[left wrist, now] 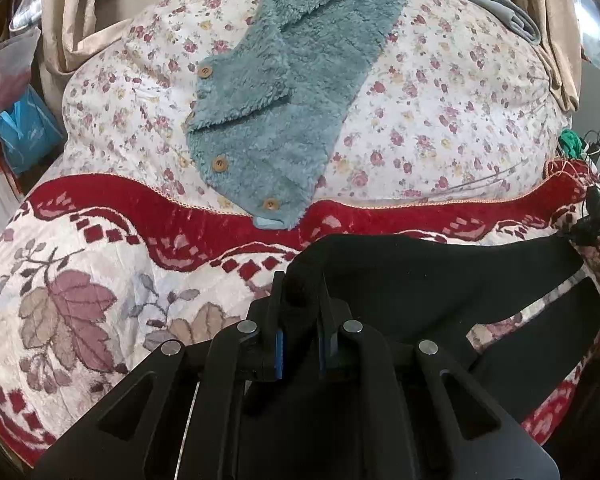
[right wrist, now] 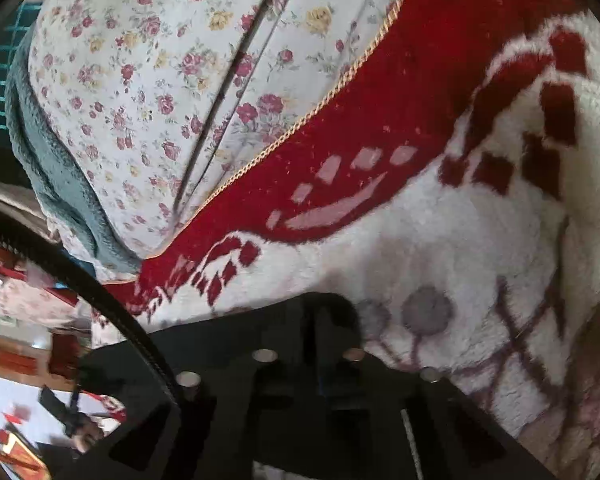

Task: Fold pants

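The black pants (left wrist: 440,280) lie on the red and white blanket (left wrist: 100,280), stretched from my left gripper to the far right. My left gripper (left wrist: 300,284) is shut on a bunched corner of the pants. The other gripper (left wrist: 596,216) shows at the right edge, holding the far end of the pants. In the right wrist view my right gripper (right wrist: 332,312) is dark and shut on black pants fabric (right wrist: 260,328), low over the blanket (right wrist: 460,240).
A teal fleece garment with wooden buttons (left wrist: 284,92) lies on the floral sheet (left wrist: 440,100) behind the blanket. Beige curtains (left wrist: 72,20) hang at the back. Plastic bags (left wrist: 20,120) sit at the left. Cables (left wrist: 592,148) lie at the right.
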